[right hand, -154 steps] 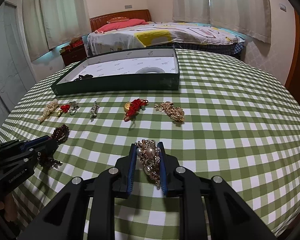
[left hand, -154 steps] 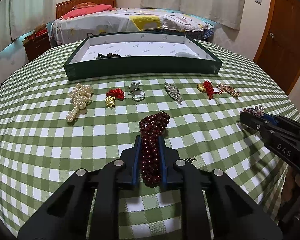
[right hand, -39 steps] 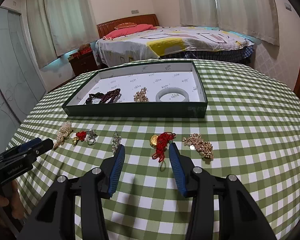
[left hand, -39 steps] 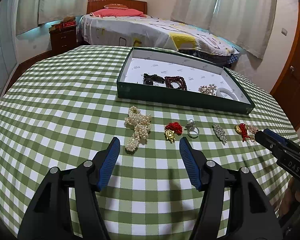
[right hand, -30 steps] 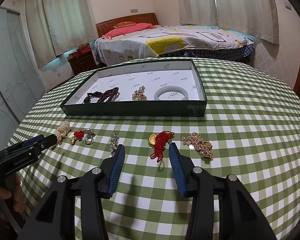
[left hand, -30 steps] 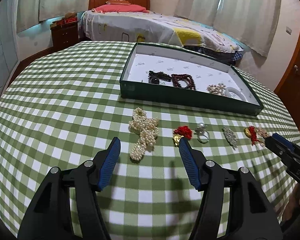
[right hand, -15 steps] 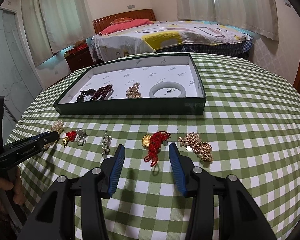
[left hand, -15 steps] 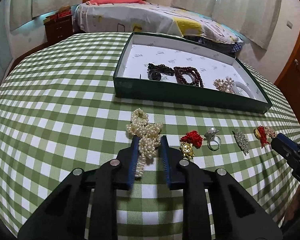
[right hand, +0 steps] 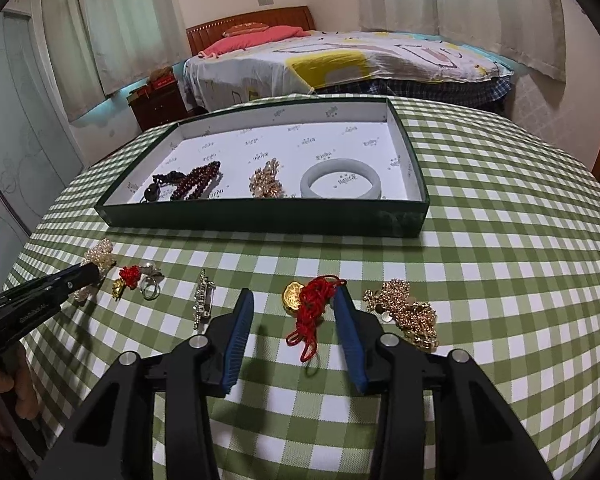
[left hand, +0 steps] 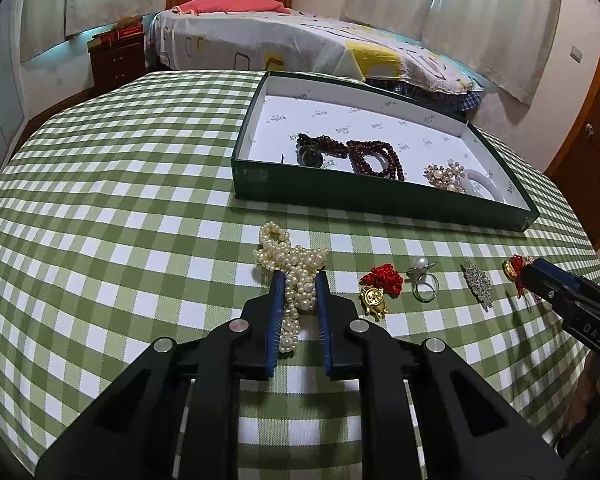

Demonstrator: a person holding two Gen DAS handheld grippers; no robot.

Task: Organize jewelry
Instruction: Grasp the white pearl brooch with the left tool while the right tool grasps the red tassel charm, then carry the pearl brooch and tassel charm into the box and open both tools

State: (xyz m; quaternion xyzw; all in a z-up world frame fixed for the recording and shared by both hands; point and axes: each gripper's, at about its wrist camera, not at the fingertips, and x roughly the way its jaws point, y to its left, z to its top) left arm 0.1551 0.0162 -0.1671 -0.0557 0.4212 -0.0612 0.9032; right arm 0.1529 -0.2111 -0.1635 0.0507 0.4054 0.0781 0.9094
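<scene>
While jaws pinch pearl necklace [left hand: 296,280] — right gripper [right hand: 294,304] gapes.

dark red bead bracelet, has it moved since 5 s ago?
Yes. The dark red bead bracelet now lies inside the green tray, beside the dark bracelet; earlier it lay on the cloth in the left gripper.
</scene>
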